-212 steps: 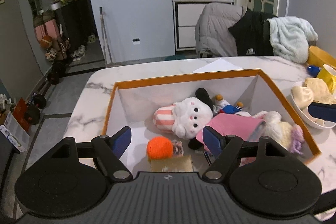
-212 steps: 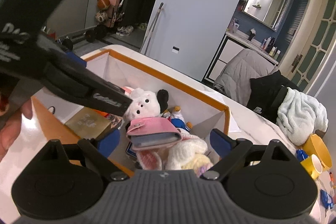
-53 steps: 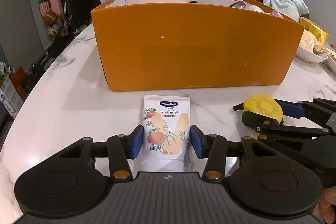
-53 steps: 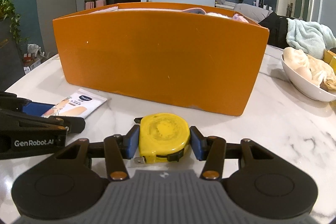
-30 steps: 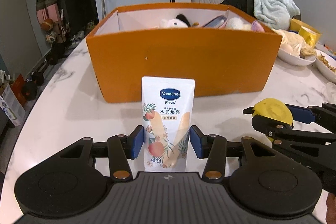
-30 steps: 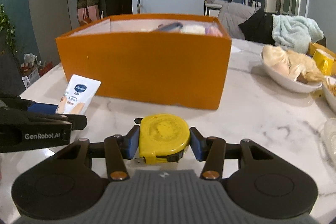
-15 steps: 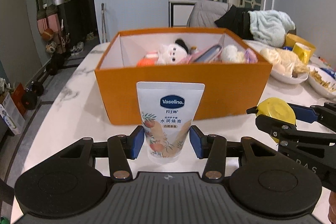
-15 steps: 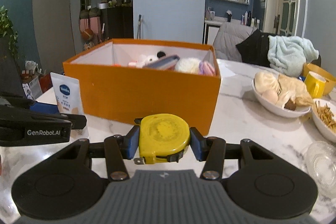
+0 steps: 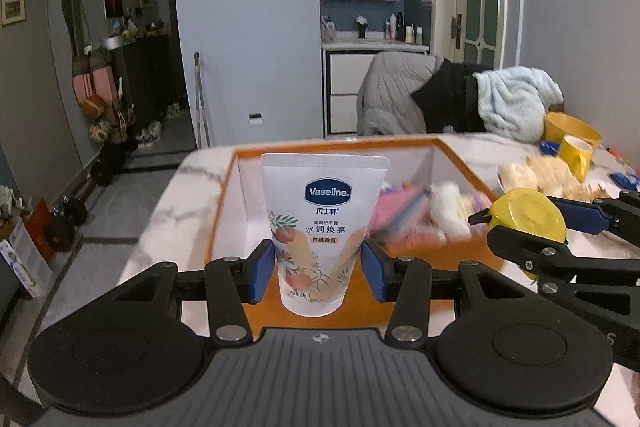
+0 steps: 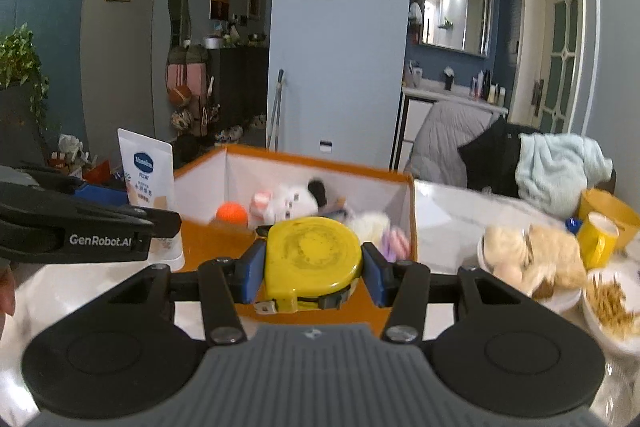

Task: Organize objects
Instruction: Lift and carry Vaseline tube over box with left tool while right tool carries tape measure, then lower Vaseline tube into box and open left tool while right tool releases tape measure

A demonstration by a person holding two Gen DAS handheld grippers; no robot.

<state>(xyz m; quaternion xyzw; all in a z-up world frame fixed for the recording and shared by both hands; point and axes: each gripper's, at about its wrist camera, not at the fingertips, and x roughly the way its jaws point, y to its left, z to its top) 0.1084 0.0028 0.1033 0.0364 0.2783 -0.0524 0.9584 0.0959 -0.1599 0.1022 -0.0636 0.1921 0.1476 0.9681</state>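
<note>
My left gripper [image 9: 319, 273] is shut on a white Vaseline lotion tube [image 9: 320, 227], held upright in the air in front of the orange storage box [image 9: 224, 203]. My right gripper [image 10: 313, 273] is shut on a yellow tape measure [image 10: 312, 259], also lifted above the near wall of the orange box [image 10: 304, 161]. Inside the box lie a white plush toy [image 10: 288, 205], an orange ball [image 10: 231, 213] and a pink pouch [image 9: 400, 205]. In the left wrist view the tape measure [image 9: 528, 211] shows at the right; in the right wrist view the lotion tube [image 10: 147, 171] shows at the left.
The box stands on a white marble table [image 10: 452, 211]. To the right are a white bowl of food [image 10: 532, 263], a bowl of fries [image 10: 608, 307], a yellow mug [image 10: 596, 239] and a yellow bowl [image 10: 612, 207]. Chairs draped with jackets and a light blue towel [image 10: 556, 163] stand behind.
Both grippers have risen with the lotion tube and the tape measure still in them. The box now looks lower, and its inside shows more.
</note>
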